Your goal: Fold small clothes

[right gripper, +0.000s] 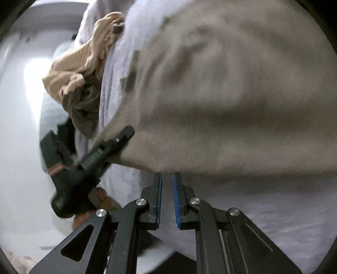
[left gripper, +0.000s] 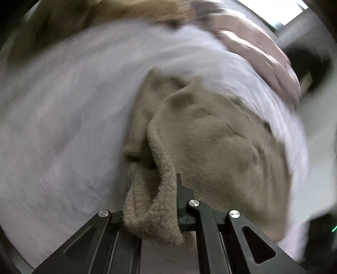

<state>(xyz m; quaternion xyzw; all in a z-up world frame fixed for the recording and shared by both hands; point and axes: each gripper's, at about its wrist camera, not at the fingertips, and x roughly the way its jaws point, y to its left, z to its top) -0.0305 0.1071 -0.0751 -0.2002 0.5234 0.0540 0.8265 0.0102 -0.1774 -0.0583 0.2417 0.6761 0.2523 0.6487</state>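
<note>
A beige knitted garment (left gripper: 221, 137) lies rumpled on a pale sheet (left gripper: 63, 126). My left gripper (left gripper: 151, 183) is shut on its thick ribbed hem, which bulges out between the fingers. In the right wrist view the same garment (right gripper: 231, 94) fills the upper half, blurred. Its lower edge meets the tips of my right gripper (right gripper: 167, 175). The blue pads (right gripper: 175, 202) stand a narrow slit apart, pinching that edge. My left gripper (right gripper: 124, 134) appears there too, clamped on the garment's left edge, with a hand (right gripper: 101, 198) behind it.
A tan ribbed knit (right gripper: 84, 63) and a darker olive cloth (right gripper: 84, 109) are heaped at the sheet's (right gripper: 273, 210) left edge. A pink cloth (left gripper: 263, 59) lies along the far right. A bright window (left gripper: 280, 12) is beyond it.
</note>
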